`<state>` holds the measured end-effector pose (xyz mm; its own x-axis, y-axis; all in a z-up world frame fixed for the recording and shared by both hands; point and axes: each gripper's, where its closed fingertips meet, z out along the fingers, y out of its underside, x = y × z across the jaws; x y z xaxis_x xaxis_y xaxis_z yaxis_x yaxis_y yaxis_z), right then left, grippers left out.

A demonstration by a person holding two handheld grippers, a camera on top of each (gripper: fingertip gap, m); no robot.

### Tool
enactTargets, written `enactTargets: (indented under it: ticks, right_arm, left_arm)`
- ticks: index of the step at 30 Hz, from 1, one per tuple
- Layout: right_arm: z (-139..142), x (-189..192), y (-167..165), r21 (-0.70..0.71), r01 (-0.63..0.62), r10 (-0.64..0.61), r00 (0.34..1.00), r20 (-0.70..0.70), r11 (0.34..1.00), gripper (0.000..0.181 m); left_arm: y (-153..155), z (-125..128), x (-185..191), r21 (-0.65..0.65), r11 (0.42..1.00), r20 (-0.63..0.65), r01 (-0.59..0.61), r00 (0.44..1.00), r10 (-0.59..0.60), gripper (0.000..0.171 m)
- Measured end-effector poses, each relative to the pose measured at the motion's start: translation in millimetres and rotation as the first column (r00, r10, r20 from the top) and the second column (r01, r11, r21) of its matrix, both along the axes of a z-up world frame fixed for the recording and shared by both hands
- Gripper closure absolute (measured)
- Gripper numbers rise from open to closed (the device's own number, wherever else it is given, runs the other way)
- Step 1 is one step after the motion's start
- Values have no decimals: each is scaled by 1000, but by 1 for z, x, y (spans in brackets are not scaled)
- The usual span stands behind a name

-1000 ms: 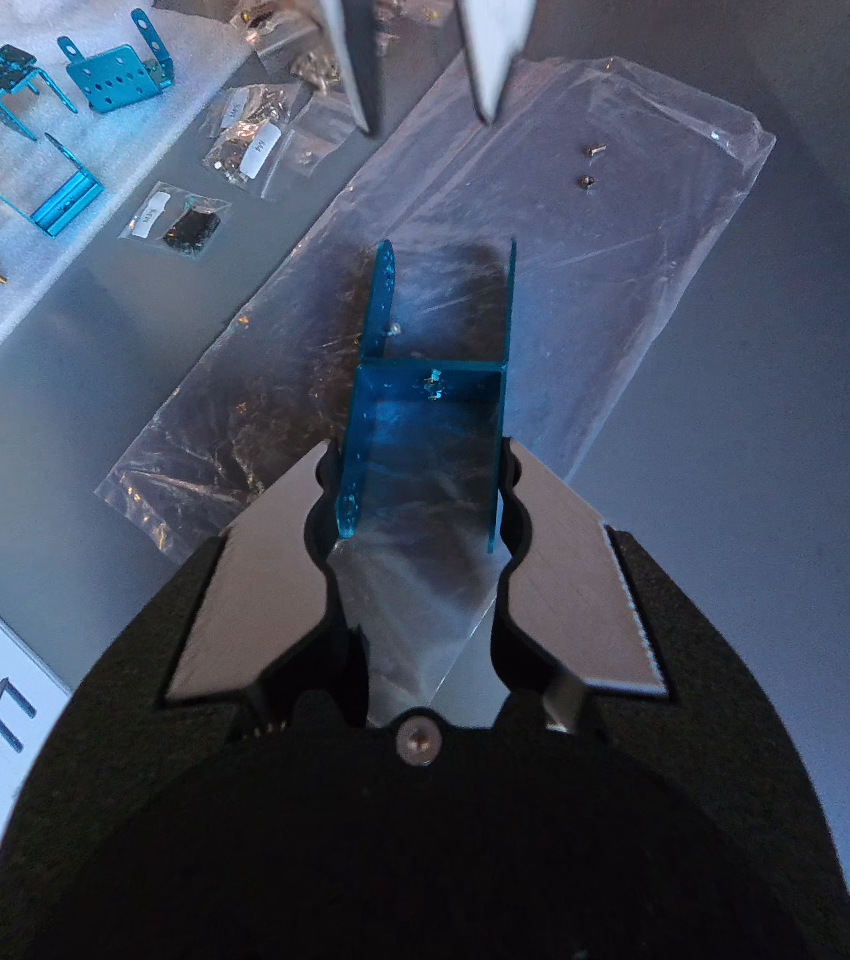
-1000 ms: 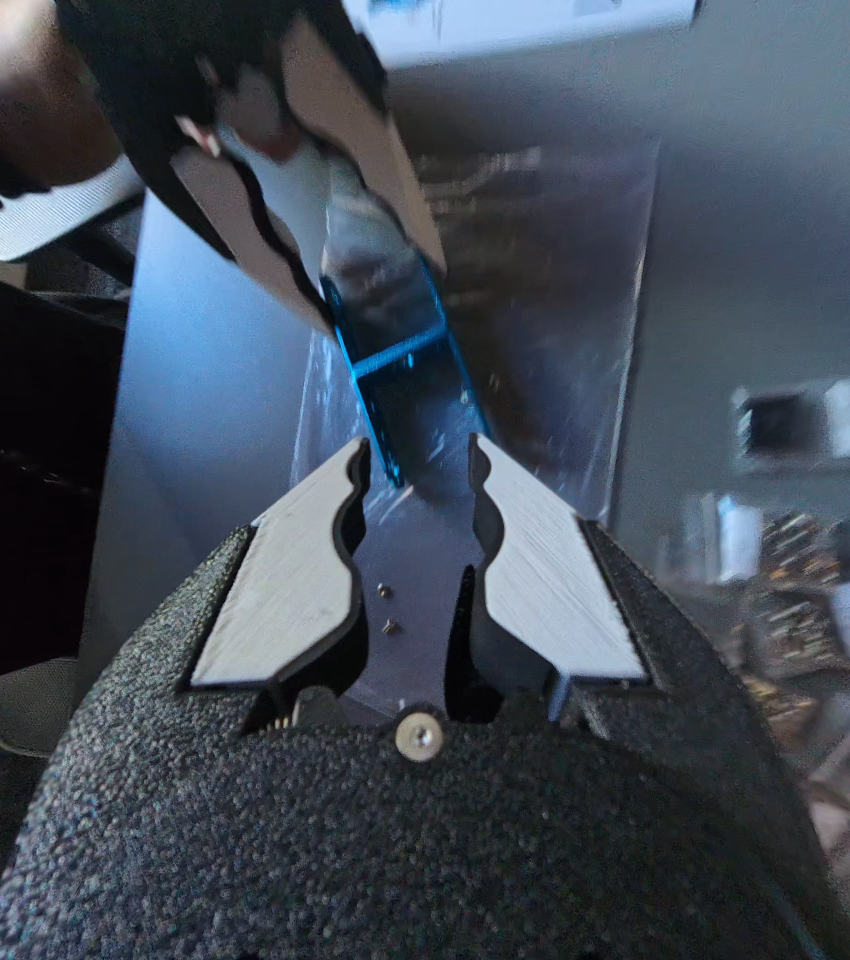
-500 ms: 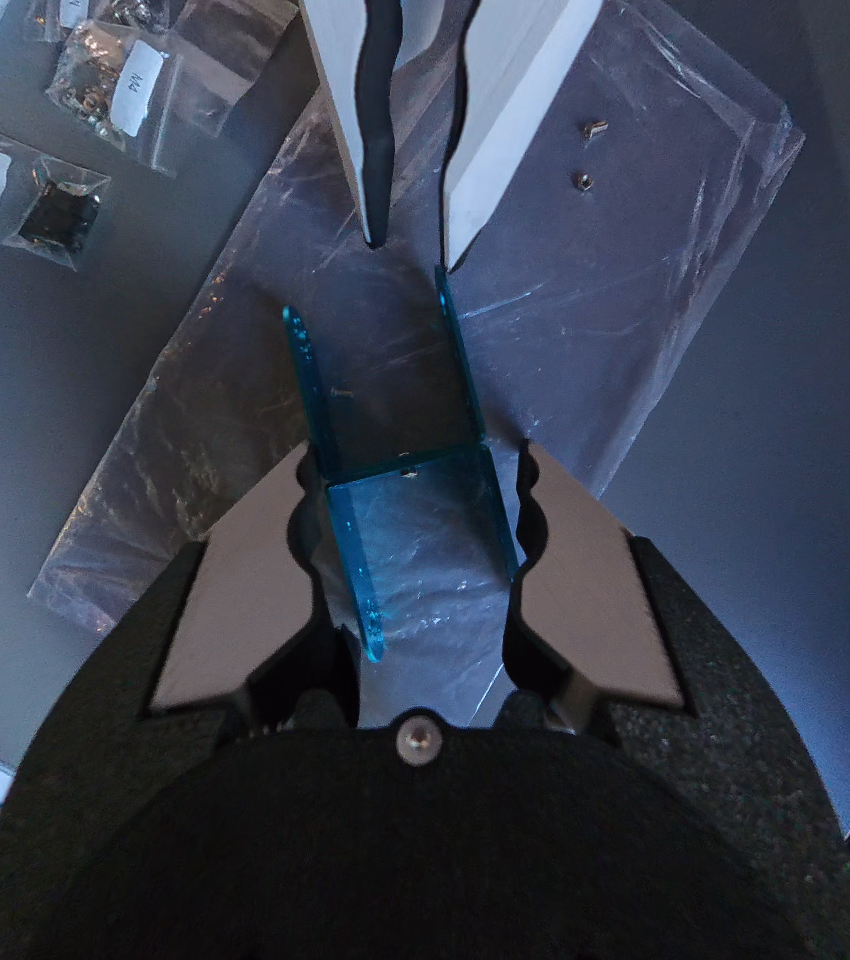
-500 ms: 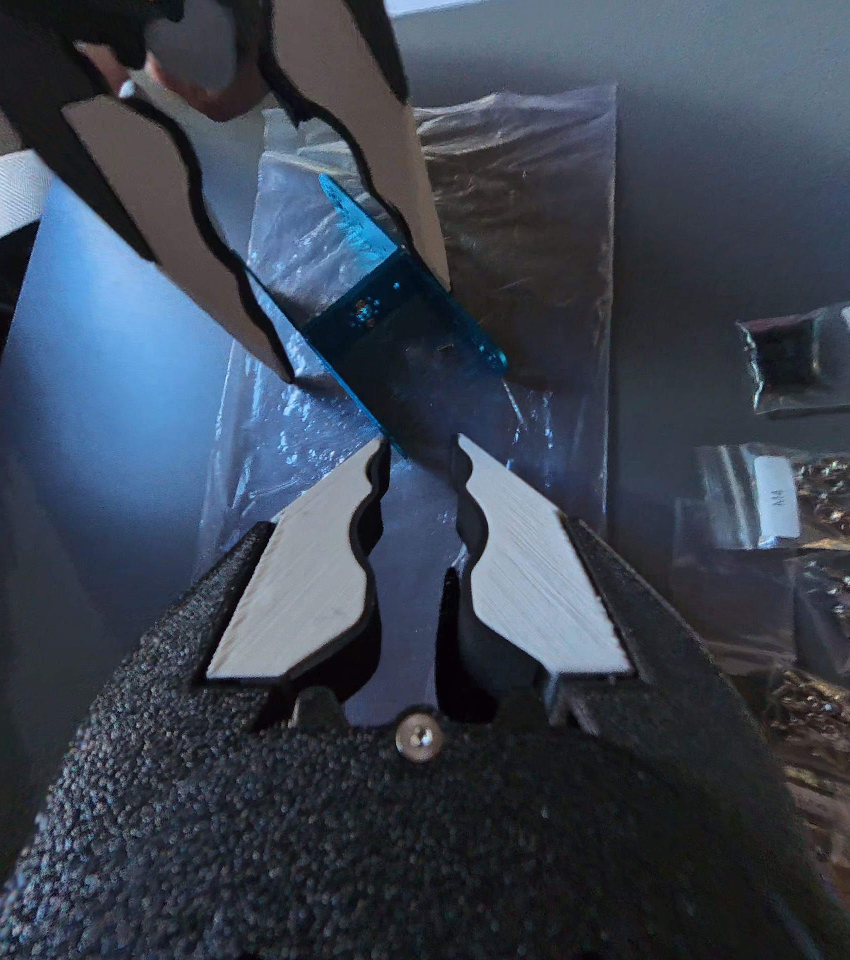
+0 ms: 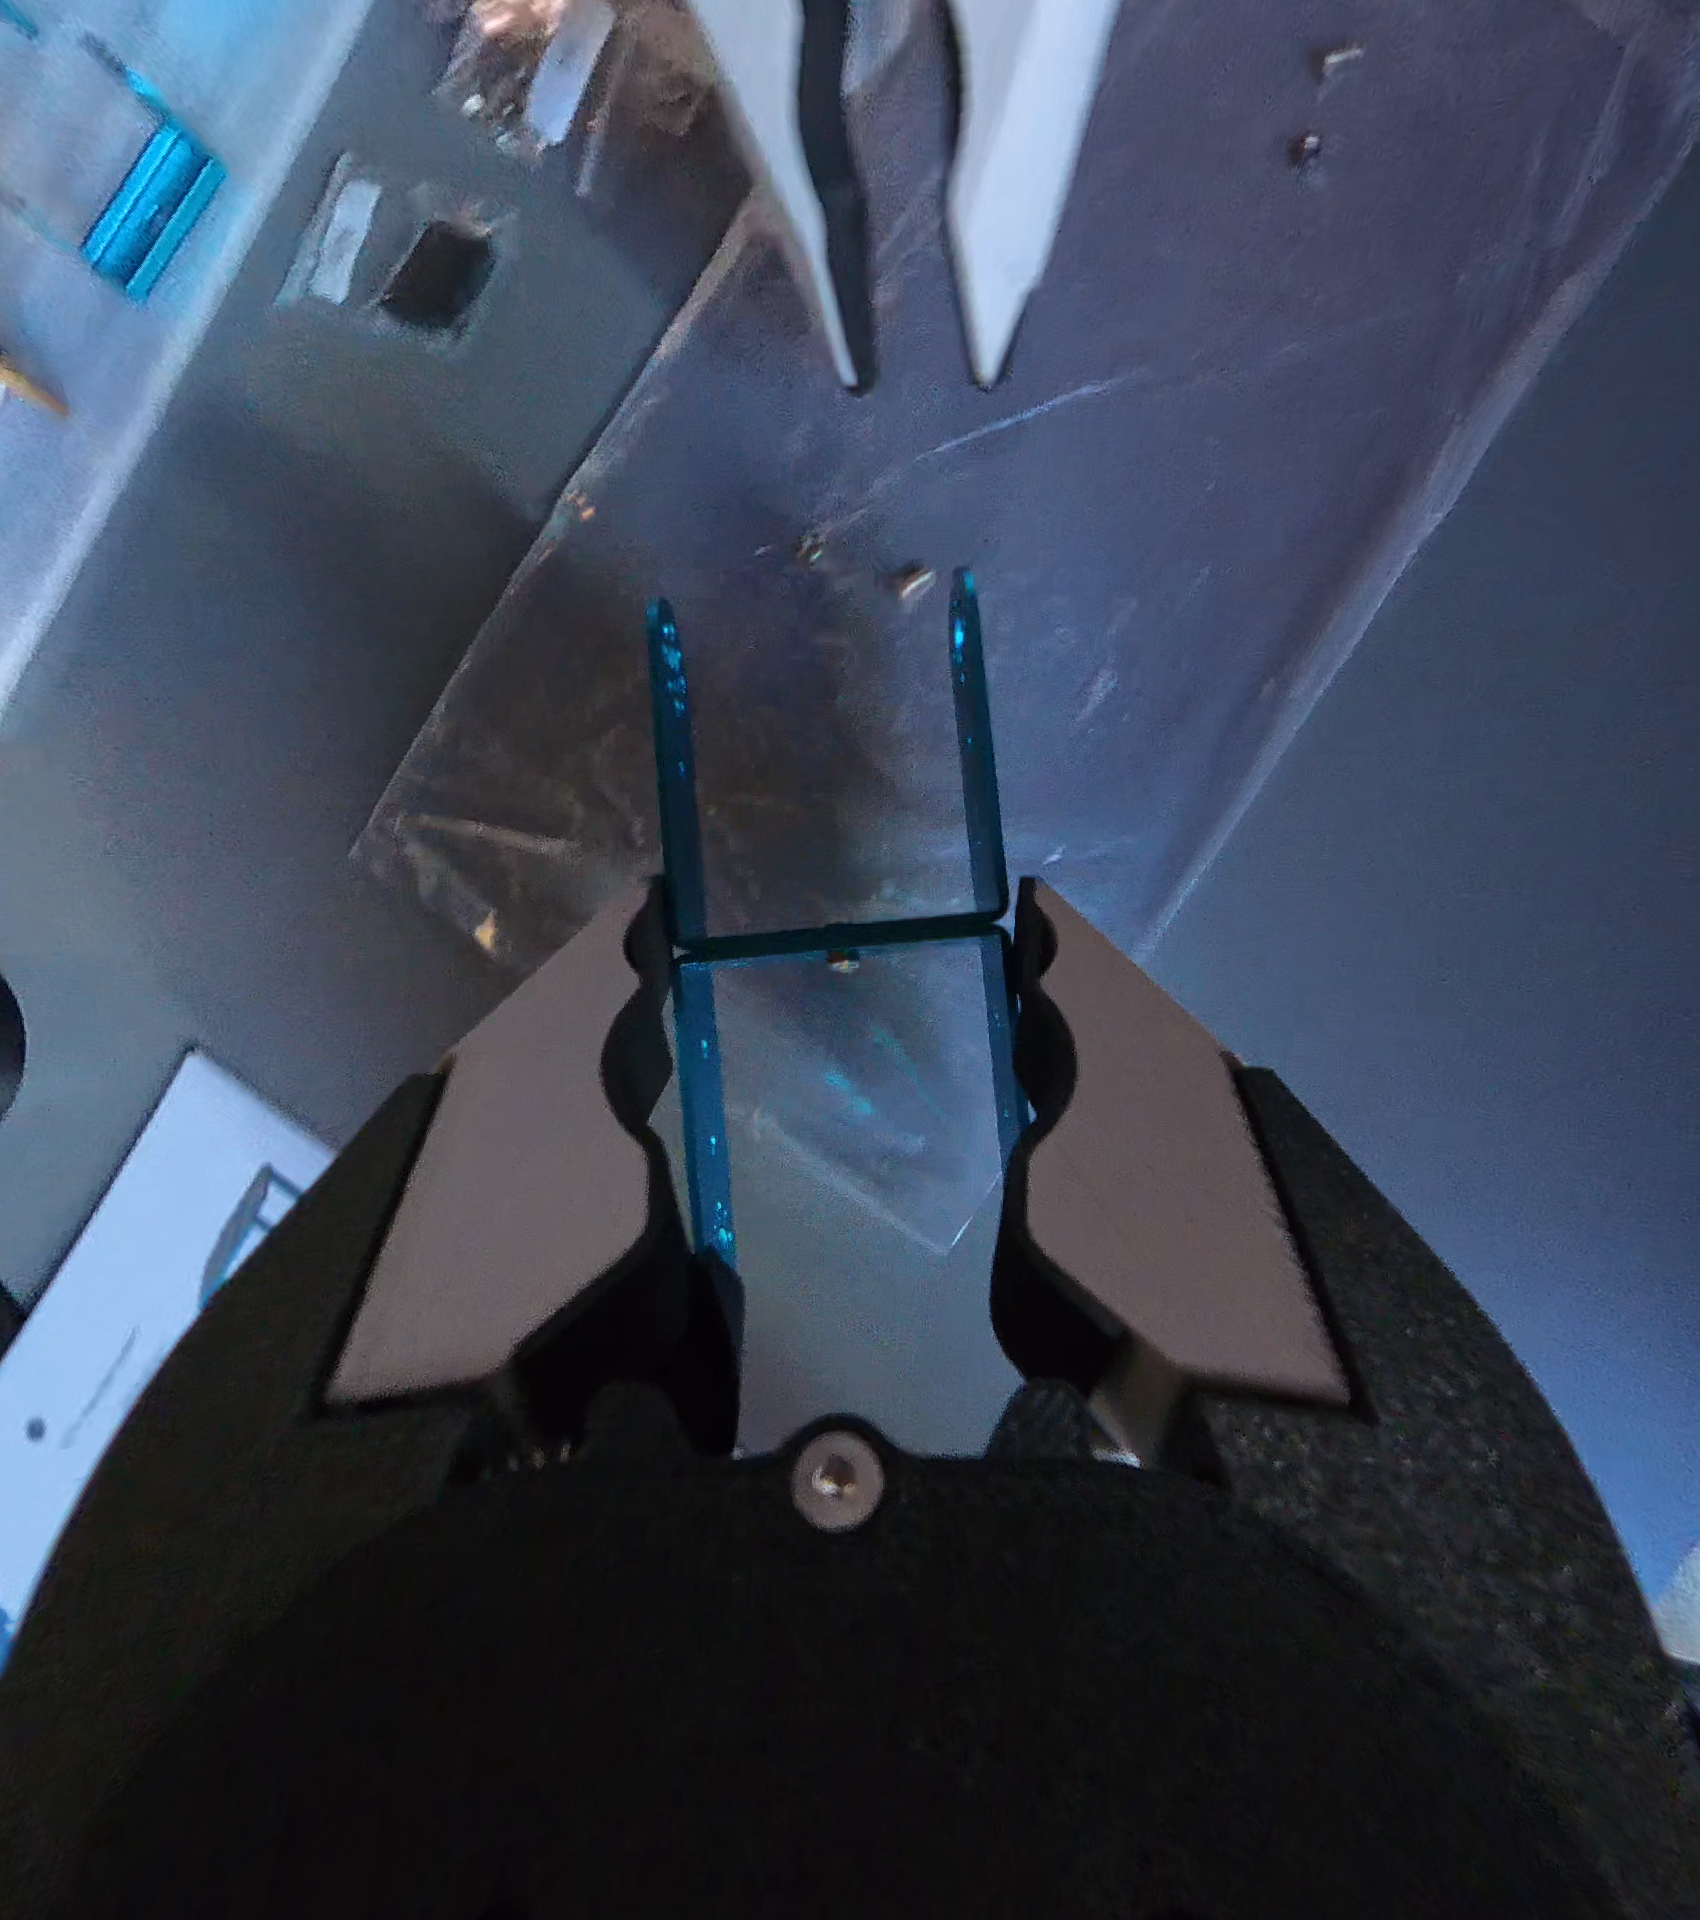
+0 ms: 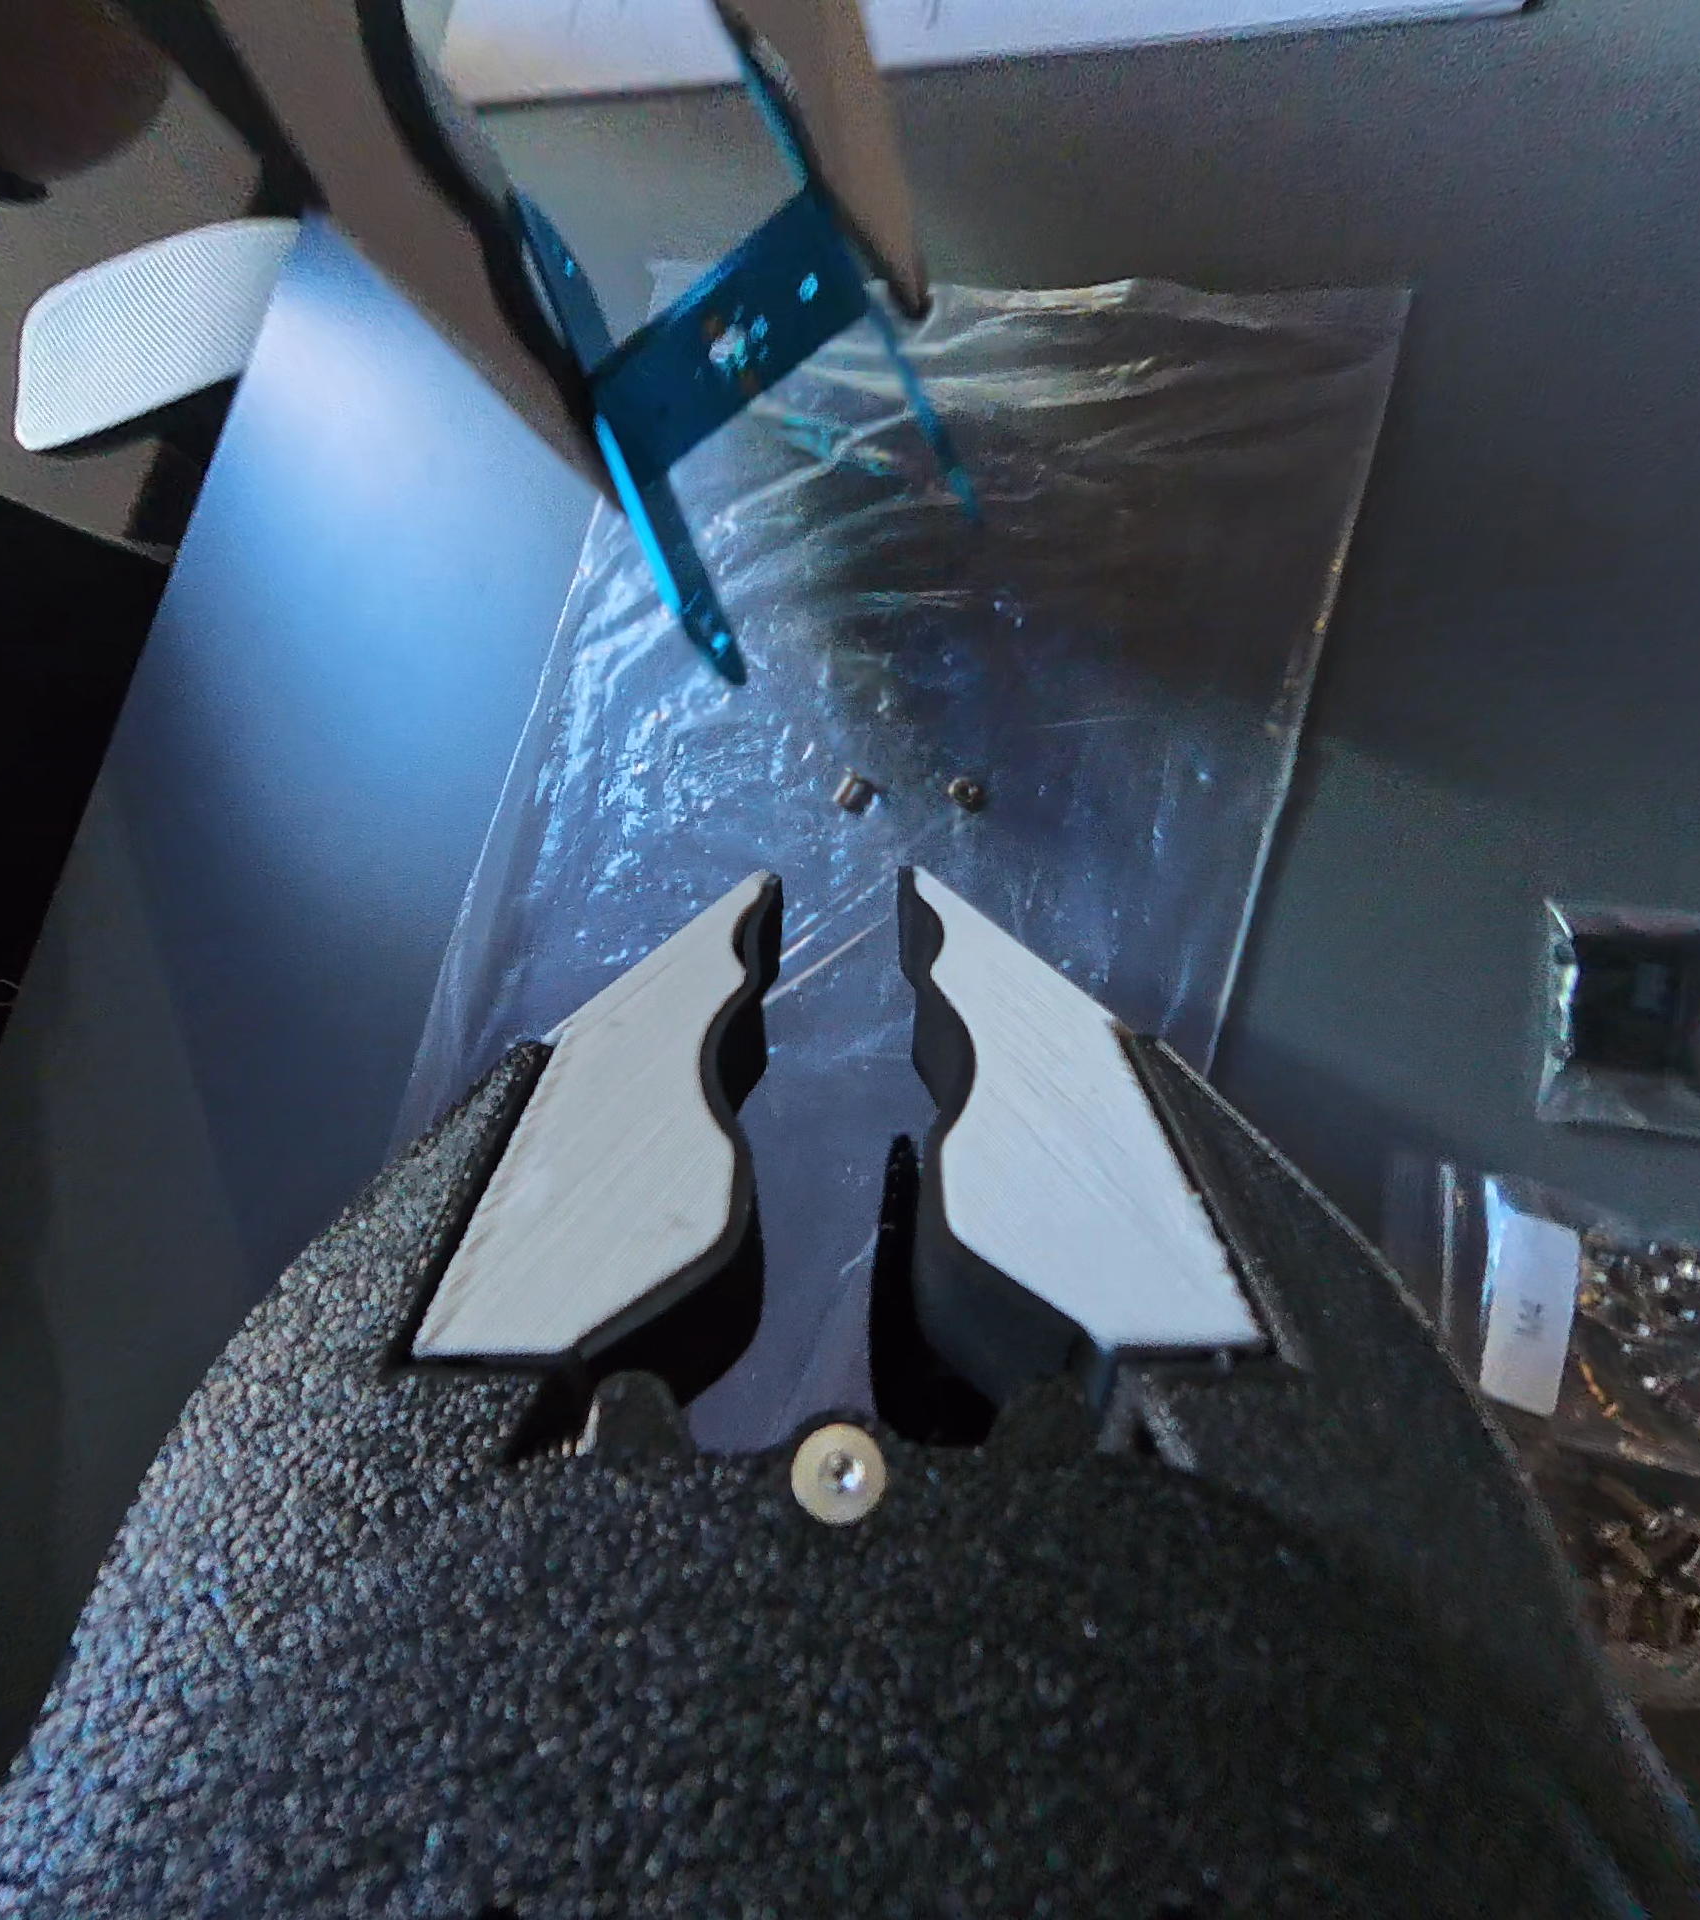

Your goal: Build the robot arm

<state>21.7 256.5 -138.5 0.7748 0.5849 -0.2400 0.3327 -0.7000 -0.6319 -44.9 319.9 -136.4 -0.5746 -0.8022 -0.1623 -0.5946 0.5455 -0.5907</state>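
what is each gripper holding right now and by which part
The left gripper holds the blue H-shaped bracket, its fingers pressing on the outer faces of its two side plates near the crossbar. The right gripper holds nothing.

Your scene is dim and blue-tinted. Glare streaks the plastic sheet point(image 6: 929, 644). Wide-angle bending warps both views' edges. Your left wrist view blurs toward its upper left; nearby black housings sit in shadow.

Your left view blurs the foam tray point(image 5: 46, 436) and bags point(image 5: 430, 260). The bracket's point(image 6: 721, 353) upper arms hide behind fingers point(image 6: 472, 260); two screws point(image 6: 856, 795) too small to type.
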Motion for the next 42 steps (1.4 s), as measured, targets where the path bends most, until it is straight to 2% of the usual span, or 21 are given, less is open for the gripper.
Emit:
enactTargets:
  ticks: [3, 7, 10, 16, 21, 25, 30, 35, 42]
  right_arm:
    - [-9, -8, 6, -45, -25, 30, 994, 105, 999, 160]
    - [-22, -5, 9, -148, -8, 38, 978, 203, 989, 160]
    - [-16, -9, 10, -166, -60, 87, 983, 160, 984, 164]
    - [1, -18, 17, -56, -274, 279, 955, 104, 960, 165]
    - [-13, -19, 19, -156, -340, 350, 936, 37, 927, 166]
    - [-17, -25, 21, -144, -400, 404, 915, -7, 905, 164]
    - [-19, -22, 16, -181, -411, 402, 911, -86, 893, 166]
    - [-21, -16, 7, -185, -394, 384, 919, -90, 900, 167]
    - [-13, -16, 16, -39, -379, 379, 925, -7, 925, 170]
  left_arm:
    - [12, -5, -1, -35, 999, -12, -38, 999, 38, 107]
    - [2, -21, -3, -37, 999, -58, 4, 998, -6, 107]
    - [-7, -21, -3, -53, 998, -59, 44, 997, -47, 107]
    - [-5, -24, -3, -50, 998, -79, 47, 996, -51, 106]
    - [-8, -24, -4, -82, 996, -56, 28, 998, -33, 106]
    - [-9, -25, -3, -121, 992, -37, 29, 999, -34, 106]
    - [-9, -25, -4, -125, 992, -29, 27, 999, -31, 106]
    - [-9, -25, -4, -131, 991, -23, 31, 999, -34, 105]
    - [-9, -25, -4, -131, 991, -19, 26, 999, -29, 106]
